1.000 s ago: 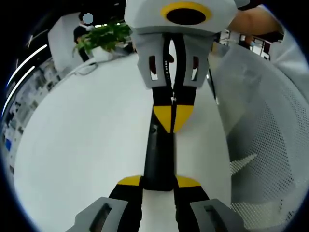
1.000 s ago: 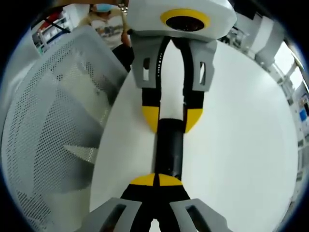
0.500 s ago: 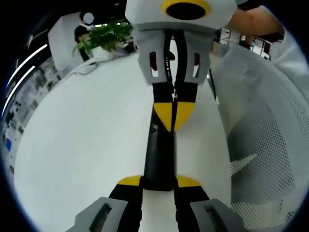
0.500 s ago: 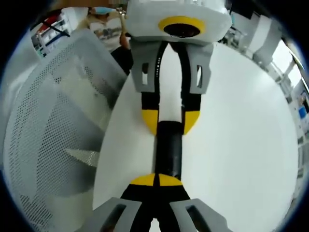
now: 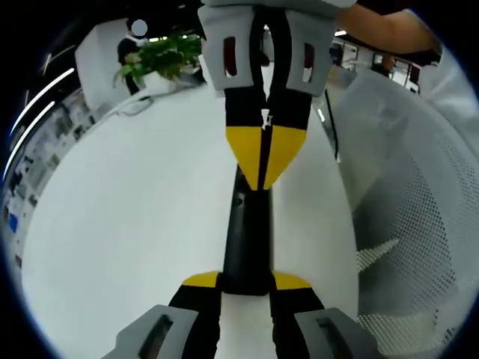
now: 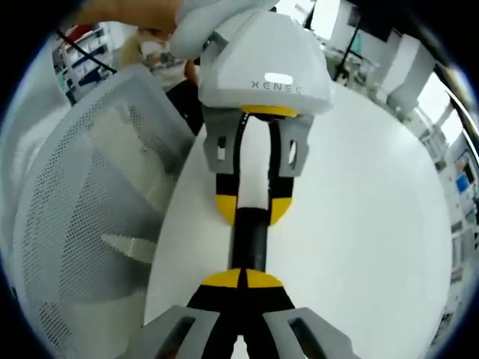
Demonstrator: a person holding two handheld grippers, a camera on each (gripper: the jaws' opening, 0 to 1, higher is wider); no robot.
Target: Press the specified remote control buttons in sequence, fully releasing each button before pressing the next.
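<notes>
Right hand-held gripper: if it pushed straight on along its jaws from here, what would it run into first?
The right hand-held gripper, jaws shut, already rests its tips on the black remote control. Straight ahead along the remote is the left hand-held gripper, clamped on its far end. Depth is unclear, but it looks like the remote first.

This looks like an open office. A big white table has a white mesh office chair beside it. Behind the table stands a green potted plant (in a white pot). Long ceiling lights and shelves or desks fill the blurred background.
</notes>
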